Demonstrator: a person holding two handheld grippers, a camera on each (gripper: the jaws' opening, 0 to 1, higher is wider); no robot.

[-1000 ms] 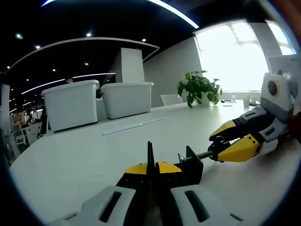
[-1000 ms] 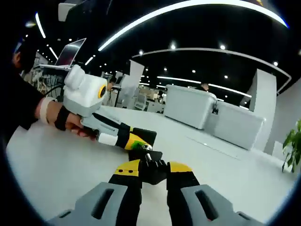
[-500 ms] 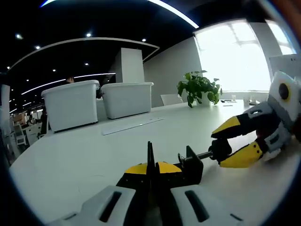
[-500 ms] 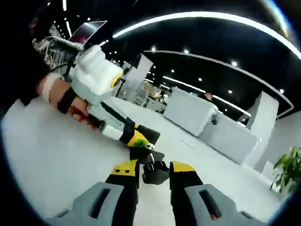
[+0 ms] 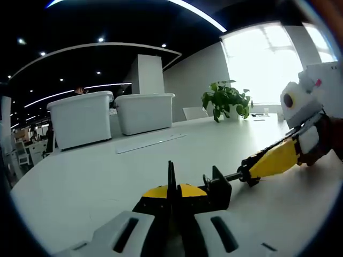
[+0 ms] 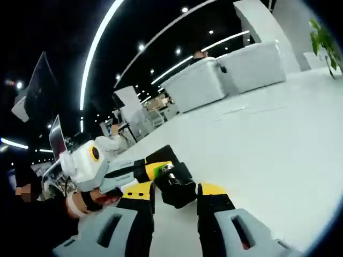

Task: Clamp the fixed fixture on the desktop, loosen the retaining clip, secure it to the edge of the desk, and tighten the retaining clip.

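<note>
A black C-shaped clamp fixture lies low over the white desk. My left gripper is shut on its flat body. Its screw rod runs right to a black knob, where my right gripper, rolled onto its side, is shut. In the right gripper view the knob sits between my right gripper's yellow-tipped jaws. The left gripper comes in from the left, held by a hand.
Two white storage bins stand at the desk's far side, with a flat strip in front of them. A potted plant stands by the bright window. Laptops sit on a table beyond the desk.
My right gripper has rolled about the screw's axis while holding the knob, so its view has tilted strongly. The left gripper and the clamp body have stayed put.
</note>
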